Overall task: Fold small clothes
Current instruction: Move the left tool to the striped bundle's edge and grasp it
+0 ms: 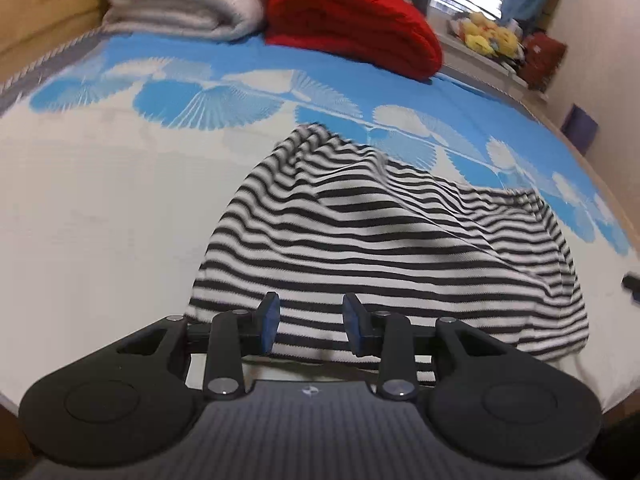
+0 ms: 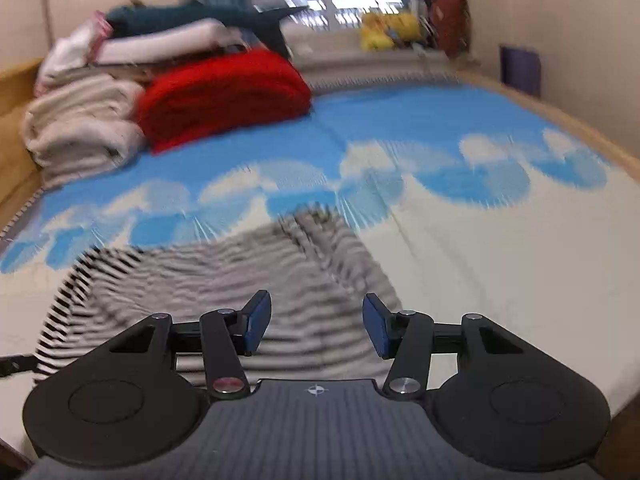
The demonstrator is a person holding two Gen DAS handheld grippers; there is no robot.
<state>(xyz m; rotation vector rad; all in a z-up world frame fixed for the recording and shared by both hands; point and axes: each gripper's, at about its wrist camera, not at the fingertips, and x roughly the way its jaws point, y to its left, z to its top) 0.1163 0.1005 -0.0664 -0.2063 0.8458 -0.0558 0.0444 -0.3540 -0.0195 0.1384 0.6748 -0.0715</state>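
A black-and-white striped garment [image 1: 380, 240] lies rumpled on the bed, one corner peaked toward the far side. My left gripper [image 1: 311, 324] is open, its blue pads spread just above the garment's near edge, holding nothing. In the right wrist view the same garment [image 2: 224, 272] is motion-blurred and lies ahead and to the left. My right gripper [image 2: 316, 330] is open and empty over the garment's near right part. A dark bit of the other gripper [image 1: 631, 283] shows at the right edge of the left wrist view.
The bed has a blue-and-white patterned mat [image 1: 120, 184]. A folded red blanket [image 1: 352, 28] and cream blankets [image 1: 180, 4] are stacked at the far end, also in the right wrist view [image 2: 224, 92]. Plush toys [image 2: 388, 28] sit on a sill; a wall stands at the right.
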